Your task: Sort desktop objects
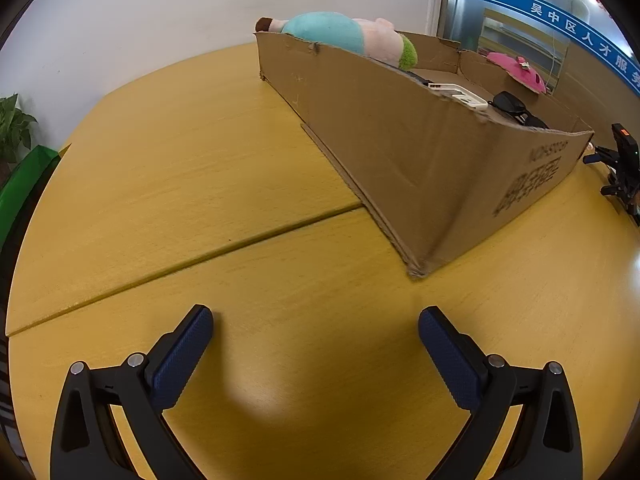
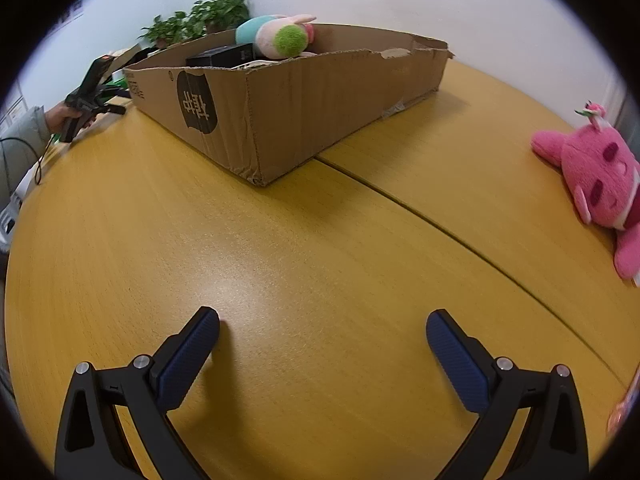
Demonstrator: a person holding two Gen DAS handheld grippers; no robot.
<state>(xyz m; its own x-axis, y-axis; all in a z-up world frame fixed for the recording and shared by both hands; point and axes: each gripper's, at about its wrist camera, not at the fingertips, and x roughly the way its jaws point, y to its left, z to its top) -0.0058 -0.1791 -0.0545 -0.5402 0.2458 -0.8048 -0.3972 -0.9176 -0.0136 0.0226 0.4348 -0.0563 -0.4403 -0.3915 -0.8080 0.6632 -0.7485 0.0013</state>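
Note:
A long open cardboard box (image 1: 400, 140) lies on the yellow wooden table (image 1: 180, 168). A teal, pink and green plush toy (image 1: 344, 36) lies at its far end, with a white remote (image 1: 460, 96) and black sunglasses (image 1: 512, 106) nearer. My left gripper (image 1: 316, 320) hovers open over bare table in front of the box corner. In the right wrist view the box (image 2: 304, 100) holds the same plush toy (image 2: 276, 36) and a black carton (image 2: 224, 56). A pink plush toy (image 2: 596, 184) lies on the table at the right. My right gripper (image 2: 322, 322) is open and holds nothing.
A seam (image 2: 460, 236) runs between two tabletops. Potted plants (image 2: 200, 16) stand behind the box by the white wall. A person's hand (image 2: 60, 116) holds the left gripper (image 2: 106, 100) at the far left. A small orange-pink object (image 2: 622, 408) shows at the right edge.

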